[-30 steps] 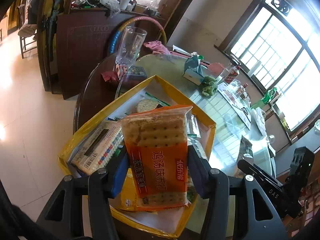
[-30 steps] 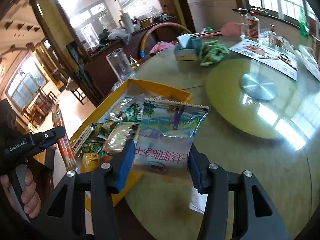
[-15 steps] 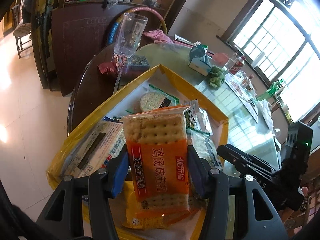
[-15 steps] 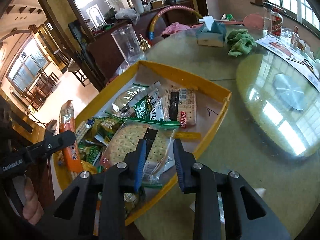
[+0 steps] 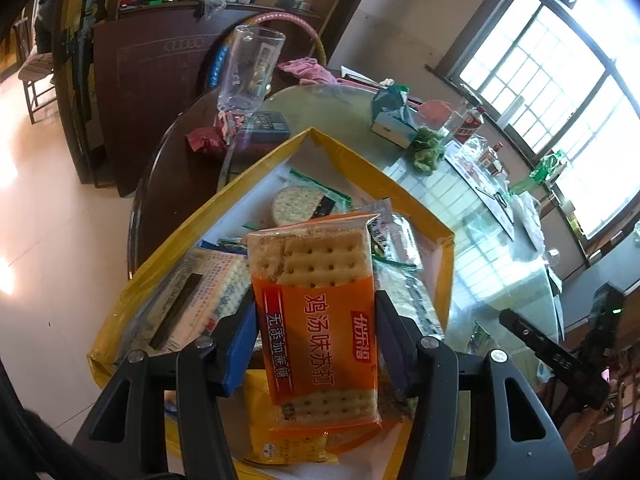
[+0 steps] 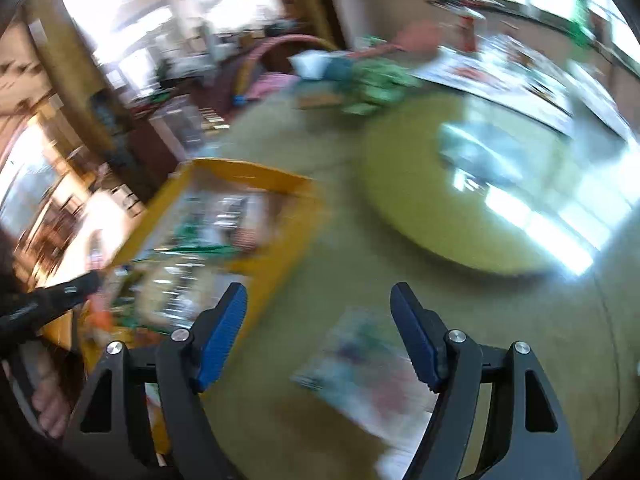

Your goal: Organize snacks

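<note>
Left tongs (image 5: 314, 334) clamped on orange cracker pack (image 5: 316, 312) held over yellow tray (image 5: 400, 184) of snacks, right tongs (image 6: 319, 334) wide open above blurred snack bag (image 6: 360, 368) lying on tabletop (image 6: 520, 320) beside tray.

Bright barred windows (image 5: 552, 80) light a round glass-topped table (image 5: 500, 248); a dark cabinet (image 5: 148, 80) stands on the glossy pale floor (image 5: 52, 208).

Orange cracker pack (image 5: 320, 320) upright above yellow tray (image 5: 400, 184)
</note>
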A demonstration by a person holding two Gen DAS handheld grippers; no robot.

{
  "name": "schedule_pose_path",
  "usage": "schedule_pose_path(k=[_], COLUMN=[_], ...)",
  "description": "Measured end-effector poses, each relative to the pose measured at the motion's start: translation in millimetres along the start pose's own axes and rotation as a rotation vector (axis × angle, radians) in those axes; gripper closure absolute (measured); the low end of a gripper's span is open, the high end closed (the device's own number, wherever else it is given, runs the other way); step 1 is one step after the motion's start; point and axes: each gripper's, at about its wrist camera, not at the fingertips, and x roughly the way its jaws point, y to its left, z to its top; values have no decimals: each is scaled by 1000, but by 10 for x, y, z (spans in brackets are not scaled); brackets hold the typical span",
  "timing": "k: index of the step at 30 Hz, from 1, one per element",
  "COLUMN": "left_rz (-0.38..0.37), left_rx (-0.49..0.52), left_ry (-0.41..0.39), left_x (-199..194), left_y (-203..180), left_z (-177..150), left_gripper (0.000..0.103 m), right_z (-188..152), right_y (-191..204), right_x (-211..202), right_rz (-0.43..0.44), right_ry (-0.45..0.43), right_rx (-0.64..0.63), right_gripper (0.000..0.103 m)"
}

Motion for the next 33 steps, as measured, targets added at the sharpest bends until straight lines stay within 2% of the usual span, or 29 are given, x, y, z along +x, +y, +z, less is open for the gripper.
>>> schedule_pose_path(k=[3,7,11,14,17,20,23,26,28,30,33], left_rz=[-1,5,12,16,19,19,22,24,24,26,29], left_rx=[24,32,36,33,35,33,33,34,37,42,50], left_ry=[-1,1,7,5,7,15,23,31,36,40,45], left_x=[18,58,72,79,97,134,166,180,194,202,221], left_y=[-76,-91,-76,-62,-41,-32,-31,-20,-24,-32,-44], left_z=[4,15,18,19,13,15,16,8,4,-1,-8], left_gripper=[47,47,47,47,47,47,47,47,47,47,47], right_z=[-86,-232,-274,-331,-495,-568,-552,-565,-547,-546,-545], right_y=[-335,-395,-189,-34,102,165,187,263,291,321,393], right_x=[112,227,305,285,229,194,187,159,137,85,51], right_rz=[-60,-3,-43,8,-23,-62,-48,-67,-65,-49,-50], right_ry=[70,129,131,153,165,158,154,140,131,126,113], right_rx=[110,171,84,9,-88,-133,-137,-178,-189,-194,-215], right_gripper=[28,28,28,28,30,45,50,59,72,79,83])
